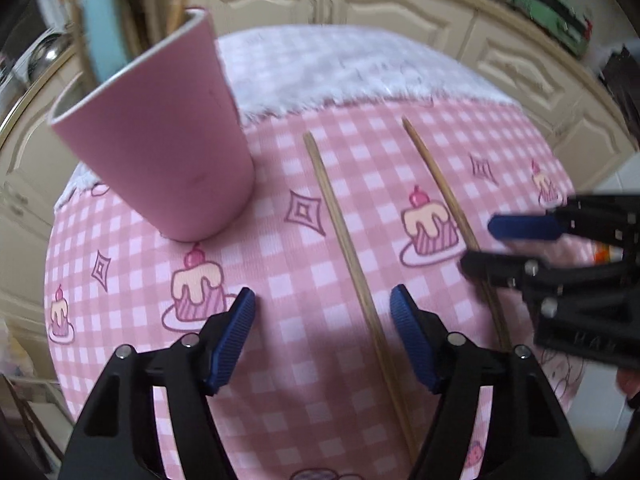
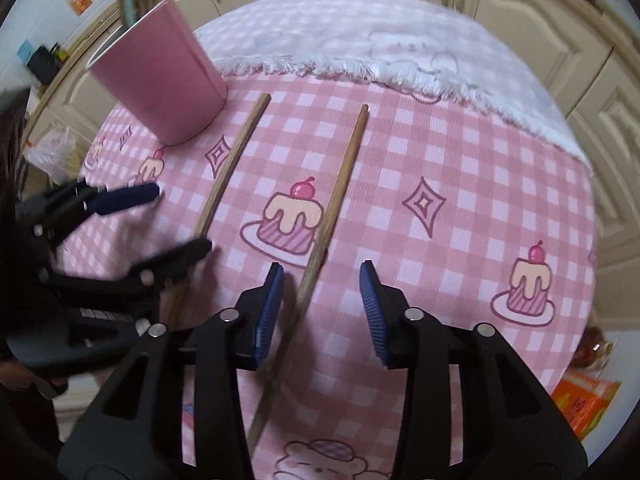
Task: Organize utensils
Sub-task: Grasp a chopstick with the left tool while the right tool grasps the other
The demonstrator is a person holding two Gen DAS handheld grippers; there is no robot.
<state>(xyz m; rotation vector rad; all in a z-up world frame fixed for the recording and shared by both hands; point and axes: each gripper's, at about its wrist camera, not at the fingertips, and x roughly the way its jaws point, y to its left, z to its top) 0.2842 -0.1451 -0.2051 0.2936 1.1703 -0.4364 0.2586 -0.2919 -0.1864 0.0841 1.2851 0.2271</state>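
Two wooden chopsticks lie apart on the pink checked cloth. The left chopstick (image 1: 352, 264) (image 2: 228, 176) runs between the fingers of my left gripper (image 1: 323, 292) (image 2: 183, 217), nearer its right pad, and neither pad presses on it. The right chopstick (image 1: 436, 176) (image 2: 340, 184) passes between the fingers of my right gripper (image 2: 321, 270) (image 1: 478, 245), close to its left pad; a gap shows on both sides. Both grippers point down at the table and are open. A pink cup (image 1: 168, 140) (image 2: 160, 76) stands at the far left, holding several sticks and a light blue utensil.
The pink checked cloth (image 1: 280, 380) (image 2: 460, 220) covers a round table, with a white fluffy cloth (image 1: 340, 68) (image 2: 360, 32) on its far part. Cream cabinet doors (image 1: 400, 0) stand behind. An orange box (image 2: 588, 404) sits below the table's right edge.
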